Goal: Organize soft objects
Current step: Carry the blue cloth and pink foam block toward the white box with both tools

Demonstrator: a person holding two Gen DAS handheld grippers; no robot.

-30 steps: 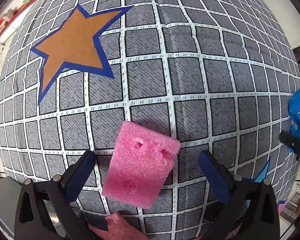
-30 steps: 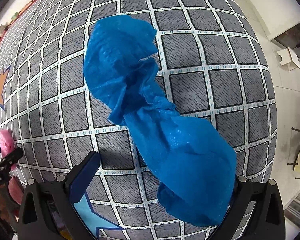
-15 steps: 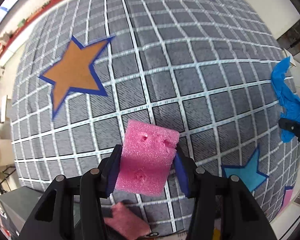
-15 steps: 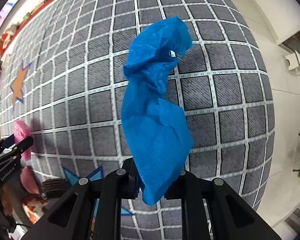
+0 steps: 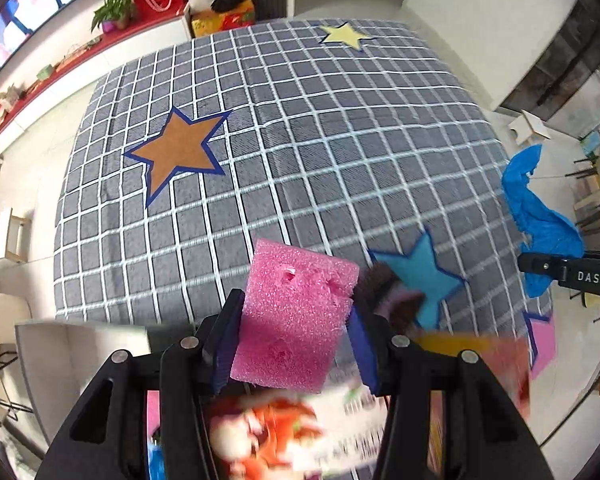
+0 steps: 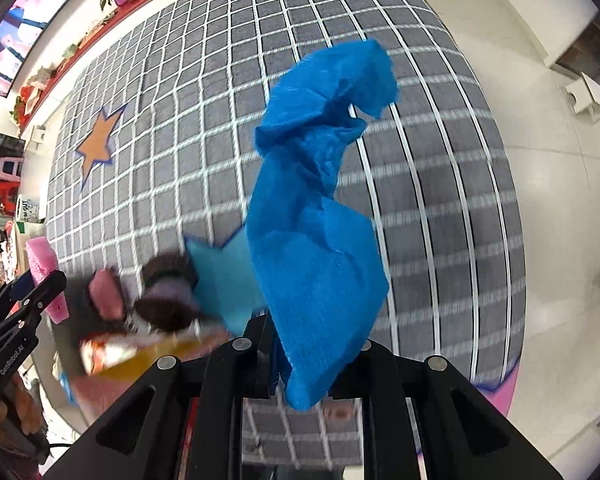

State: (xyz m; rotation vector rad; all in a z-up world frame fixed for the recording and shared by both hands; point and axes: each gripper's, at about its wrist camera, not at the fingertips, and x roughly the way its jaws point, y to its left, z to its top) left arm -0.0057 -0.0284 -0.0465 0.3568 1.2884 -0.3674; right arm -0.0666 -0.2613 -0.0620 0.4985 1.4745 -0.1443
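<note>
My left gripper [image 5: 294, 344] is shut on a pink foam block [image 5: 296, 312] and holds it high above the grey checked mat [image 5: 320, 140]. My right gripper [image 6: 300, 364] is shut on a crumpled blue cloth [image 6: 316, 220], also lifted well above the mat. The blue cloth also shows at the right edge of the left wrist view [image 5: 540, 216], and the pink block at the left edge of the right wrist view [image 6: 46, 276].
The mat carries an orange star [image 5: 178, 152], a yellow star [image 5: 346, 36], a light blue star [image 5: 424, 276] and a pink patch [image 5: 544, 340]. Blurred dark round items [image 6: 168, 292] and packaging [image 5: 300, 432] lie near the mat's front edge. White floor surrounds the mat.
Both grippers have closed on their objects and risen well above the mat, so much more of the mat and room shows.
</note>
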